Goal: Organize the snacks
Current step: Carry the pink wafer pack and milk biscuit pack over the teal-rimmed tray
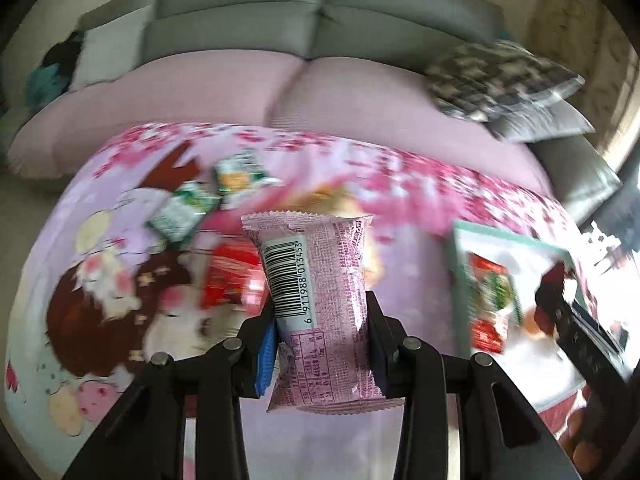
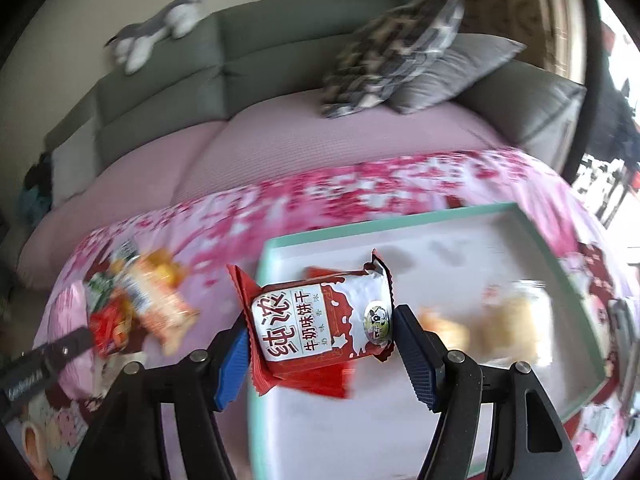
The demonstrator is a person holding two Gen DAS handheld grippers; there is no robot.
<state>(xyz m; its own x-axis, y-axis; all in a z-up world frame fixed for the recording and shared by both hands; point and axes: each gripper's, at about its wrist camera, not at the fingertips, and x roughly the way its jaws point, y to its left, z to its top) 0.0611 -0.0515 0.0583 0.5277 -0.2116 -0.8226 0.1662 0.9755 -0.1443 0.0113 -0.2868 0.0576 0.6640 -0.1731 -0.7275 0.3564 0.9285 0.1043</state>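
In my left gripper (image 1: 322, 344), matt black plastic with a ridged blue pad, I see a pink crinkly foil-film packet (image 1: 320, 300), faintly shiny, its end seams serrated. My right gripper (image 2: 320, 346) clamps a glossy red-and-white plastic biscuit wrapper (image 2: 320, 320) between ribbed blue rubbery pads (image 2: 230, 368). Beneath it, the mint-rimmed white tray (image 2: 404, 222) looks smooth, satin-finished. The cartoon-printed pink tablecloth (image 1: 120, 264) reads as slick sheet with a soft sheen. At twelve o'clock, the grey sofa (image 1: 248, 4) is matt woven cloth; its pink seat cover (image 2: 304, 136) shows fine ribbing.
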